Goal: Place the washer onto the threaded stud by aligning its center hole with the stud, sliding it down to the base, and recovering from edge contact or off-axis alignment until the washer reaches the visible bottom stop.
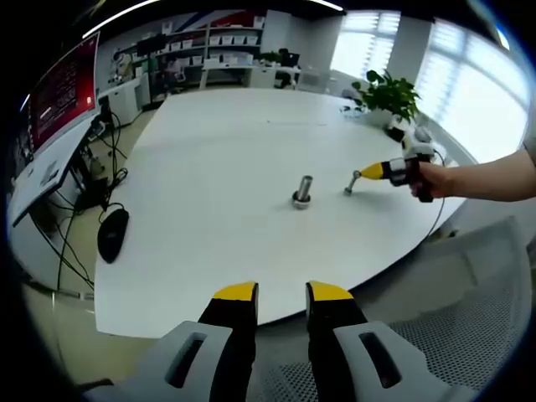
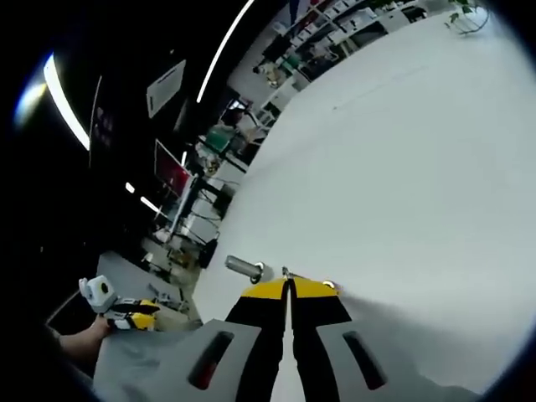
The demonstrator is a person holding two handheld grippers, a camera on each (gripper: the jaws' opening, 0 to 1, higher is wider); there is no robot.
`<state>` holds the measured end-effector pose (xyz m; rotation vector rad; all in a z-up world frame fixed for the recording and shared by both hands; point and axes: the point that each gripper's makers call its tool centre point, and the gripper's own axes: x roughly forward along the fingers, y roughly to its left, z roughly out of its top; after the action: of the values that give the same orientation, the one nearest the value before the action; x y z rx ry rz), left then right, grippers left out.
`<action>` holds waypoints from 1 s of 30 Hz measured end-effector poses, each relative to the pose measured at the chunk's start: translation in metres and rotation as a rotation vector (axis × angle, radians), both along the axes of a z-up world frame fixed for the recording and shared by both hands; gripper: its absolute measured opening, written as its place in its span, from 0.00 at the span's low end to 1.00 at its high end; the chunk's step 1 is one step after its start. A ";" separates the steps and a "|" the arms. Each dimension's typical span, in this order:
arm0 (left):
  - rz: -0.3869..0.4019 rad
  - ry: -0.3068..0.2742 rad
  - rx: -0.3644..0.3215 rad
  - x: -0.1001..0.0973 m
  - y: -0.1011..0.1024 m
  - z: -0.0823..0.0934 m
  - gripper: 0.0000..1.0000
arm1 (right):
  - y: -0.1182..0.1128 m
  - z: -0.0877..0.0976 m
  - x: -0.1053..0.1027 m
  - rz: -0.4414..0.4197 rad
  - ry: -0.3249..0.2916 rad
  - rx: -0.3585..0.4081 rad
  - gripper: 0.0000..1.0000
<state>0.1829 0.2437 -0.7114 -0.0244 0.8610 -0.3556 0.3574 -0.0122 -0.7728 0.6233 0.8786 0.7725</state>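
Observation:
The threaded stud (image 1: 302,189) stands upright on its round base near the middle of the white table (image 1: 218,167). To its right, a hand brings my right gripper (image 1: 355,179) in low over the table, a small grey washer (image 1: 353,182) at its tips, a short gap from the stud. In the rolled right gripper view, the stud (image 2: 244,267) lies just left of my right gripper (image 2: 287,283), whose jaws are pressed together on a thin sliver of washer (image 2: 285,272). My left gripper (image 1: 281,291) is open and empty near the table's front edge. It also appears far off (image 2: 126,315), held by a hand.
A potted plant (image 1: 389,94) stands at the table's far right edge. A black object (image 1: 112,234) hangs by cables beside the table's left edge, below a monitor desk (image 1: 59,109). A mesh chair (image 1: 469,327) sits under the near right edge. Shelves (image 1: 218,50) line the back.

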 end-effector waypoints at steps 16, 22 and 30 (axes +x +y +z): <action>0.002 -0.001 0.000 0.001 0.001 0.000 0.20 | 0.004 0.003 -0.013 -0.121 0.139 0.131 0.04; 0.002 -0.002 0.000 0.000 0.000 0.000 0.20 | 0.004 0.004 -0.011 -0.181 0.207 0.207 0.04; 0.004 -0.003 -0.002 0.001 0.001 0.000 0.20 | 0.005 0.003 -0.013 -0.197 0.267 0.268 0.04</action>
<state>0.1838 0.2442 -0.7111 -0.0269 0.8572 -0.3526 0.3446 -0.0072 -0.7698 1.0524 0.9474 0.6414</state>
